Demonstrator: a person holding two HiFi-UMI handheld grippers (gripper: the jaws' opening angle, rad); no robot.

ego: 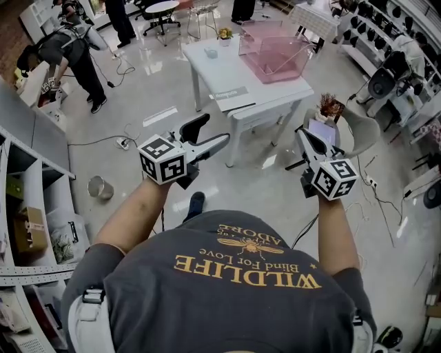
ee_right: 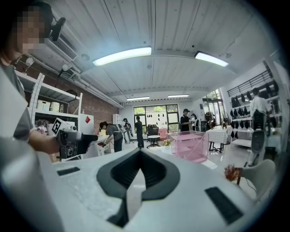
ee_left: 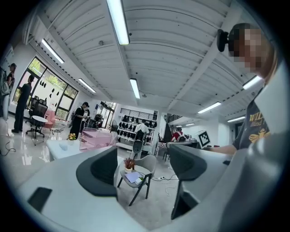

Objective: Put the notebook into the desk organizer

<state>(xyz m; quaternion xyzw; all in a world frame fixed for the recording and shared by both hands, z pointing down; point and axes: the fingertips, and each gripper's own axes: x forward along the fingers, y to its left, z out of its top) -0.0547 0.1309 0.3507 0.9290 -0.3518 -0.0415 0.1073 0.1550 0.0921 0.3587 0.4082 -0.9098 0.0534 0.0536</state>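
A pale notebook (ego: 322,131) lies on the seat of a grey chair (ego: 360,128) to my right, beside a small potted plant (ego: 331,107). The left gripper view also shows this notebook (ee_left: 132,177). The pink see-through desk organizer (ego: 275,54) stands on a white table (ego: 207,62) ahead and looks empty. My left gripper (ego: 216,129) is held in the air with its jaws wide apart and nothing between them. My right gripper (ego: 302,133) hovers near the chair, above the notebook, with its jaws together and holding nothing.
Grey shelving (ego: 27,207) with boxes runs along the left. A metal can (ego: 100,187) and cables lie on the glossy floor. A person (ego: 72,52) bends over at the far left. A wheeled office chair (ego: 162,10) stands behind the table.
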